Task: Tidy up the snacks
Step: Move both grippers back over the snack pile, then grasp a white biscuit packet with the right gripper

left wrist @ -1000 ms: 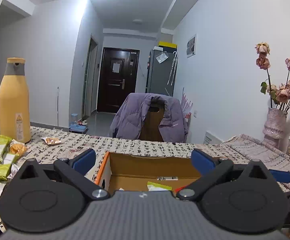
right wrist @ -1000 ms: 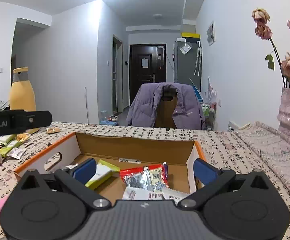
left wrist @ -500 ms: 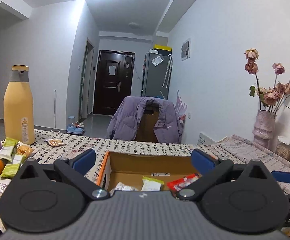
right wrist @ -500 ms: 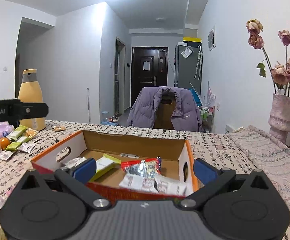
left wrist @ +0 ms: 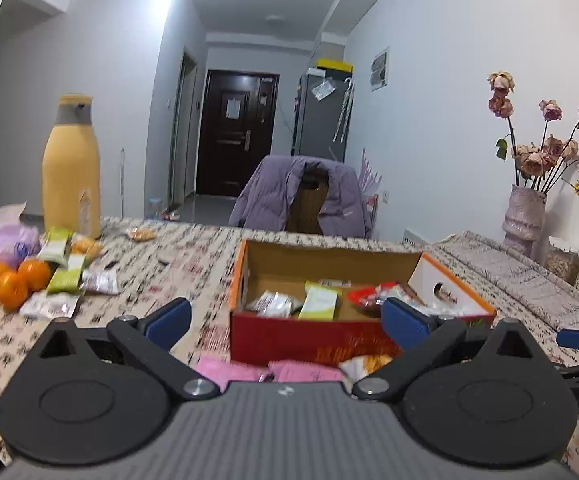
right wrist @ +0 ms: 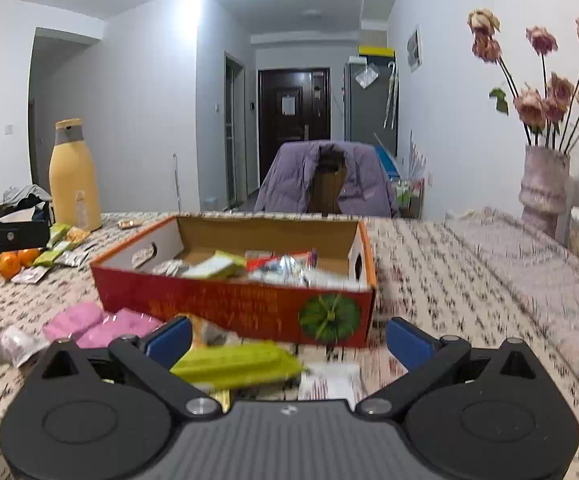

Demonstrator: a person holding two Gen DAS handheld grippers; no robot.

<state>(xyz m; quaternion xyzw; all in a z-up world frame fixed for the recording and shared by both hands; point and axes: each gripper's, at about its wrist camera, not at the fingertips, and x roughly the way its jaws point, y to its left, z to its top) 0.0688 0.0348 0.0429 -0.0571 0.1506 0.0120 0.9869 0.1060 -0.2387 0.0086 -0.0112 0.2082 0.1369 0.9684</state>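
Note:
An open cardboard box (left wrist: pixel 329 340) with a red front wall holds several snack packets (left wrist: pixel 317 302). My left gripper (left wrist: pixel 285 320) is open and empty, held just short of the box's front wall. Pink packets (left wrist: pixel 229 368) lie on the tablecloth below it. In the right wrist view the same box (right wrist: pixel 249 308) stands ahead of my right gripper (right wrist: pixel 288 342), which is open. A green packet (right wrist: pixel 237 362) lies on the table between its fingers, close to the left one, not clamped. Pink packets (right wrist: pixel 101 326) and a white packet (right wrist: pixel 329 380) lie nearby.
At far left sit oranges (left wrist: pixel 13 280), loose snack packets (left wrist: pixel 65 276), a tissue bag (left wrist: pixel 5 236) and a tall yellow bottle (left wrist: pixel 71 168). A vase of dried roses (right wrist: pixel 545 188) stands at right. A chair with a purple jacket (left wrist: pixel 301 200) is behind the table.
Both grippers have drawn back from over the box toward the near side of the table. The box's front wall and the packets lying before it now show.

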